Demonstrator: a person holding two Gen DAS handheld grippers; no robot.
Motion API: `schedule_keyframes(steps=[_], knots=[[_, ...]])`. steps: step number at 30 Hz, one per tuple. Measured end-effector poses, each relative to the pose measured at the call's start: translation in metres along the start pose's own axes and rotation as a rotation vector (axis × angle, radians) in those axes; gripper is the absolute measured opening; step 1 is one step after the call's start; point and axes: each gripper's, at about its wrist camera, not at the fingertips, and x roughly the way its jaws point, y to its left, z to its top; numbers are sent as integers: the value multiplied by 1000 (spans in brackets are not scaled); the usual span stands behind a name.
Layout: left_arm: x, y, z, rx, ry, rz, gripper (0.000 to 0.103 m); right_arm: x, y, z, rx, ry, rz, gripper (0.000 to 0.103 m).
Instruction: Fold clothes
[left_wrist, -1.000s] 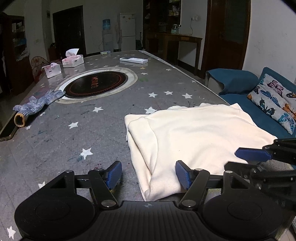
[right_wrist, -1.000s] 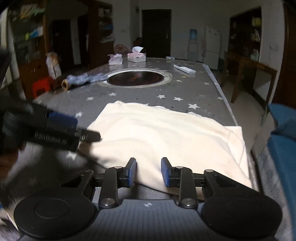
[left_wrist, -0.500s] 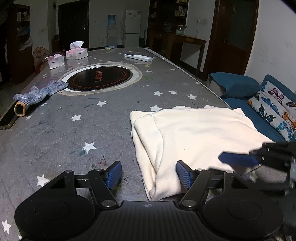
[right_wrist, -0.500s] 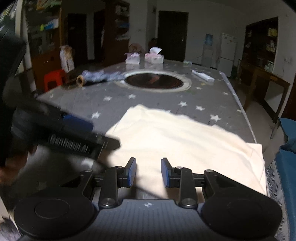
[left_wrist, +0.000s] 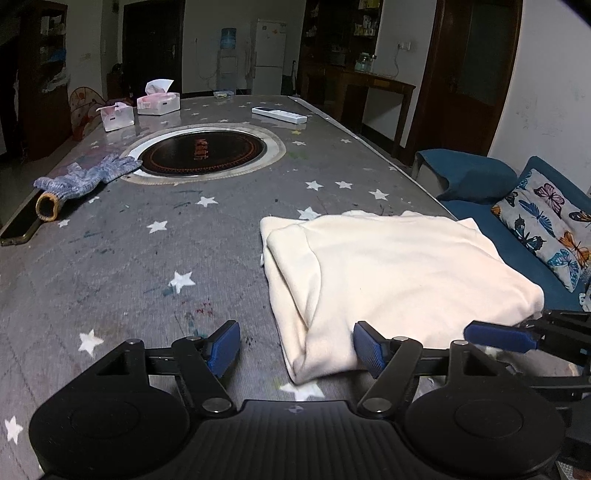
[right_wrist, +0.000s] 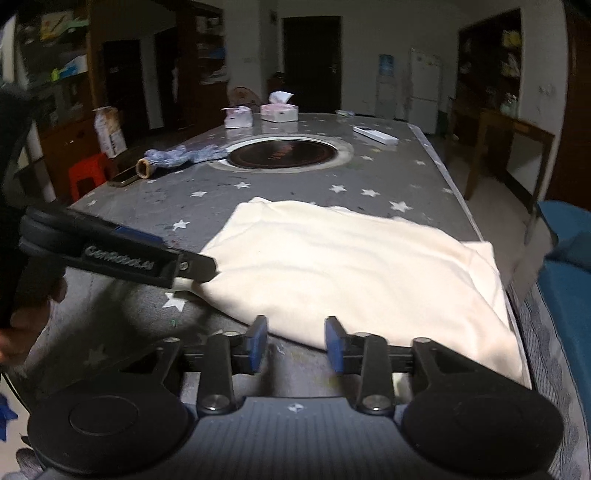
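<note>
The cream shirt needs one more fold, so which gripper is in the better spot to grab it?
Probably the left gripper: the near corner of the cream shirt lies between its jaws, which are opening. The right gripper, also opening, frames mostly bare table.

Black grippers (left_wrist: 295, 349), blue pads (GenRobot marking)

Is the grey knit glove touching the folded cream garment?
Apart. The left wrist view shows the grey knit glove far across bare tablecloth from the cream garment.
</note>
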Motion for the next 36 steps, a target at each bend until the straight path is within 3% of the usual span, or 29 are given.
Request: schedule_keyframes(steps=[11, 14, 20, 23, 36], knots=[[-15, -14, -15, 13, 1, -17, 85, -14, -5, -8, 67, 1, -49, 51], [-19, -18, -18, 20, -2, -12, 88, -17, -6, -12, 81, 1, -62, 60], [-24, -27, -26, 37, -2, -7, 94, -22, -10, -20, 121, 5, -80, 67], [-27, -31, -28, 51, -5, -1, 97, -25, -10, -25, 130, 8, -91, 76], [-43, -41, -37, 63, -33, 8, 103, -37, -10, -36, 152, -6, -129, 86]])
